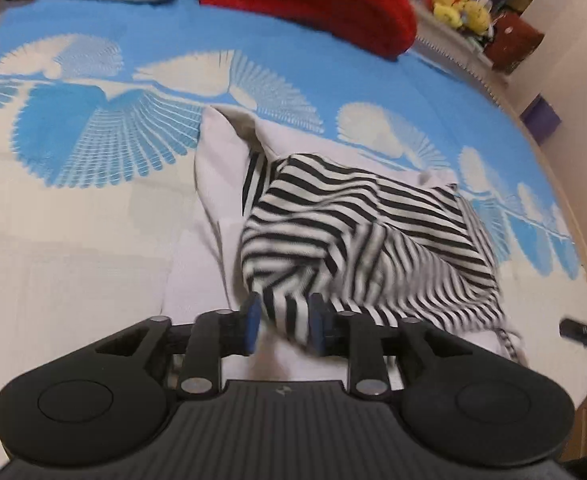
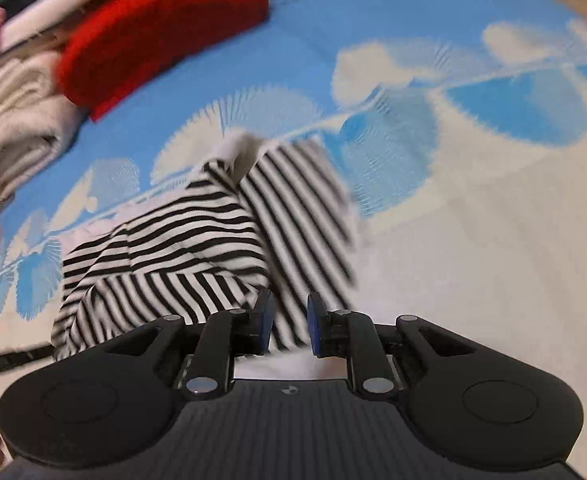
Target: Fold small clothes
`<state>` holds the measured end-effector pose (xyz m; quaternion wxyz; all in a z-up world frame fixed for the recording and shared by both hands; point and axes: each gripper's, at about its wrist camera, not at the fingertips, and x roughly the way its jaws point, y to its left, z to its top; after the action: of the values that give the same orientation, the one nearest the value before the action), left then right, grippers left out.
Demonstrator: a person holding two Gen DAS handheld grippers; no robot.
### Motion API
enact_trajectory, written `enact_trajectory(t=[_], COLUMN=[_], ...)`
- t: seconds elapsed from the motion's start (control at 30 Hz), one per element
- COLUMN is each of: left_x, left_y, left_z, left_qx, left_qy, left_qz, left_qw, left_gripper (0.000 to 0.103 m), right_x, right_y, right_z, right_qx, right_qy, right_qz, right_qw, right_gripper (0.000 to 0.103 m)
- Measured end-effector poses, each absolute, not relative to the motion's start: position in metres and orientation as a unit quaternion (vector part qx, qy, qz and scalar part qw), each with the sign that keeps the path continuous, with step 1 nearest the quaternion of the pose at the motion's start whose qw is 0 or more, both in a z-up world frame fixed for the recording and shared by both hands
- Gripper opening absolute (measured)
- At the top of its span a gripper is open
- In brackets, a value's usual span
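A striped garment (image 1: 357, 236) was seen bunched on the blue-and-white bedspread (image 1: 93, 208), near a red cushion (image 1: 313, 4) at the far edge. Cloth lay between the parted pads of the left gripper (image 1: 284, 326), unpressed. The right gripper (image 2: 289, 326) was likewise released, cloth between its pads.

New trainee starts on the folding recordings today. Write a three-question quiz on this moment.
1. True or false: the striped garment lies on a plain green sheet.
2. Which item sits at the far edge of the bed, next to the folded pale blankets?
A. a red knitted item
B. a black shoe
C. a brown basket
3. Fill in: striped fabric sits between the pads of both the left gripper and the ____ gripper.

Key:
1. False: the bedsheet is blue and white with a fan pattern.
2. A, the red knitted item.
3. right
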<state>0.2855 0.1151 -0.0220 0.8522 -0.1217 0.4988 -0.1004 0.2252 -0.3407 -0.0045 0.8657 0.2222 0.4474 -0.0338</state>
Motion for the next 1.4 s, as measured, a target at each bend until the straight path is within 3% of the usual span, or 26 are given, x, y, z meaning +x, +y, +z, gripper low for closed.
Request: enact_trajectory(t=[0.17, 0.27, 0.33, 0.37, 0.47, 0.67, 0.77, 0.87, 0.97, 1.03, 1.1, 1.13, 1.17, 1.4], left_x=[0.202, 0.145, 0.115, 0.104, 0.087, 0.09, 0.085, 0.083, 0.078, 0.075, 0.074, 0.074, 0.074, 0.077], left_y=[0.121, 0.126, 0.129, 0.13, 0.133, 0.133, 0.132, 0.129, 0.122, 0.118, 0.114, 0.114, 0.115, 0.132], left_z=[0.004, -0.001, -0.013, -0.021, -0.047, -0.072, -0.081, -0.083, -0.082, -0.08, -0.076, -0.074, -0.071, -0.064], left_qx=[-0.092, -0.106, -0.123, -0.132, -0.142, -0.134, -0.116, -0.099, -0.097, -0.106, -0.102, -0.102, -0.105, -0.141], left_qy=[0.501, 0.509, 0.514, 0.517, 0.532, 0.557, 0.567, 0.56, 0.546, 0.538, 0.53, 0.524, 0.519, 0.513], left_qz=[-0.078, -0.064, -0.049, -0.039, -0.006, 0.028, 0.041, 0.054, 0.055, 0.047, 0.045, 0.046, 0.048, 0.048], left_qw=[0.857, 0.852, 0.848, 0.845, 0.835, 0.819, 0.814, 0.821, 0.83, 0.835, 0.841, 0.844, 0.847, 0.845], left_gripper=[0.044, 0.059, 0.076, 0.079, 0.08, 0.08, 0.077, 0.063, 0.04, 0.015, 0.01, 0.01, 0.01, 0.011], right_x=[0.122, 0.075, 0.055, 0.052, 0.051, 0.056, 0.054, 0.056, 0.056, 0.056, 0.056, 0.056, 0.055, 0.044], right_y=[-0.367, -0.371, -0.372, -0.371, -0.368, -0.358, -0.355, -0.348, -0.339, -0.334, -0.333, -0.332, -0.332, -0.337], right_z=[-0.002, -0.023, -0.039, -0.045, -0.055, -0.085, -0.091, -0.096, -0.098, -0.097, -0.097, -0.096, -0.095, -0.069], right_qx=[0.254, 0.282, 0.295, 0.303, 0.311, 0.294, 0.295, 0.279, 0.251, 0.232, 0.224, 0.222, 0.227, 0.237], right_qy=[0.431, 0.437, 0.461, 0.468, 0.477, 0.522, 0.529, 0.539, 0.544, 0.543, 0.542, 0.538, 0.534, 0.486], right_qz=[-0.045, -0.059, -0.075, -0.075, -0.062, -0.076, -0.081, -0.076, -0.07, -0.066, -0.068, -0.067, -0.065, -0.102], right_qw=[0.865, 0.852, 0.833, 0.827, 0.82, 0.797, 0.792, 0.791, 0.798, 0.804, 0.808, 0.81, 0.812, 0.835], right_gripper=[0.025, 0.031, 0.034, 0.034, 0.046, 0.049, 0.049, 0.049, 0.049, 0.049, 0.042, 0.019, 0.008, 0.006])
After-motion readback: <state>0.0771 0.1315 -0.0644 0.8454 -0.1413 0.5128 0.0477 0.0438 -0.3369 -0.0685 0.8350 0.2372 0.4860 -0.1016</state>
